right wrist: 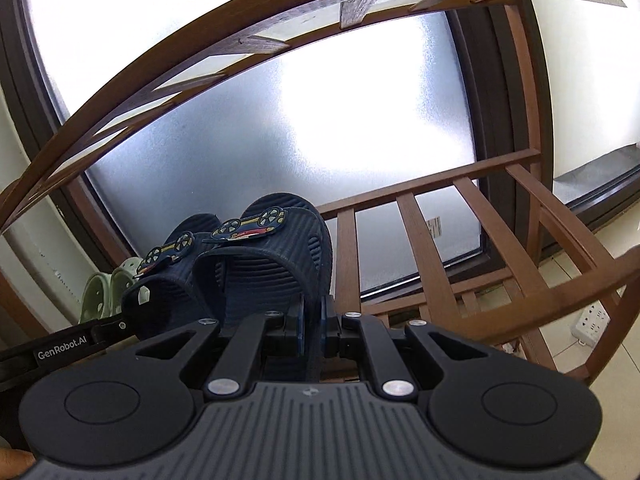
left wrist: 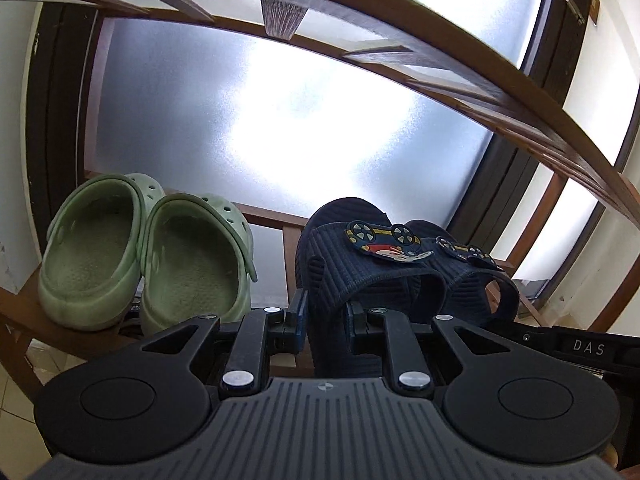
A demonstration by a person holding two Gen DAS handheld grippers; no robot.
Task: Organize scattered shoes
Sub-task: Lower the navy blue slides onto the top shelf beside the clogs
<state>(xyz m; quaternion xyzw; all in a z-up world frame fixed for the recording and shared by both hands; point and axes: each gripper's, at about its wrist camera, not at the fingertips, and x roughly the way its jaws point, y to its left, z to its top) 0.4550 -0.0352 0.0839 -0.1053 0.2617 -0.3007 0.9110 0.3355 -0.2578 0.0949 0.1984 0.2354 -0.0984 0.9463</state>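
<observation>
Two navy ribbed slides with car badges stand side by side on a brown slatted shoe rack shelf (right wrist: 432, 248). My left gripper (left wrist: 326, 316) is shut on the left navy slide (left wrist: 360, 276), pinching its sole edge. My right gripper (right wrist: 314, 320) is shut on the right navy slide (right wrist: 276, 264), pinching its right edge. The left slide also shows in the right wrist view (right wrist: 168, 280), and the right slide in the left wrist view (left wrist: 476, 280). A pair of pale green clogs (left wrist: 140, 256) stands on the same shelf to the left, also in the right wrist view (right wrist: 104, 292).
A higher rack shelf (left wrist: 360, 52) arches close overhead. A frosted glass pane (left wrist: 260, 128) in a dark frame is right behind the rack. Bare slats lie right of the slides. A white power strip (right wrist: 592, 320) lies on the tiled floor at the right.
</observation>
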